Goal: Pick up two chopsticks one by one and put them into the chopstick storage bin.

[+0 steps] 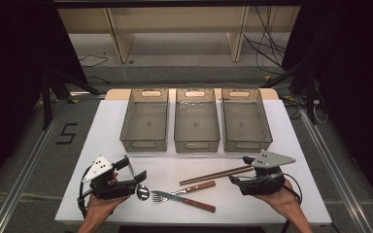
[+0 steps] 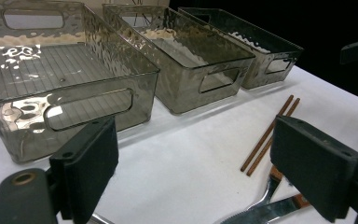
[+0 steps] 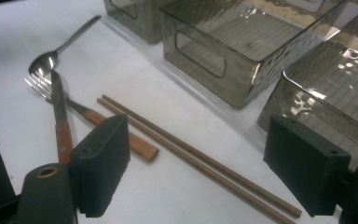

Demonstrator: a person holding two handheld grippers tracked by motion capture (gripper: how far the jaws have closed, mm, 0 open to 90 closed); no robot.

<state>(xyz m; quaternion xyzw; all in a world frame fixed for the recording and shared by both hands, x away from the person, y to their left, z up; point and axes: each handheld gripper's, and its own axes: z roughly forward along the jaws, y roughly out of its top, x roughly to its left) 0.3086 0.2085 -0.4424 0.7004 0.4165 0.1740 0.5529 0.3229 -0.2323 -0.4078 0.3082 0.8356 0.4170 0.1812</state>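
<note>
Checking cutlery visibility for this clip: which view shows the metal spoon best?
The right gripper view: the shiny metal spoon lies unblocked on the white table, bowl and handle both clear. In the high view the spoon is small, its handle hidden behind the left gripper. The left gripper view gives no clear look.

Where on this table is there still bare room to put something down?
The three bins are empty inside. Bare cloth lies left of the left bin and in the strip between bins and chopsticks. The front middle is crowded: spoon, fork, knife.
</note>
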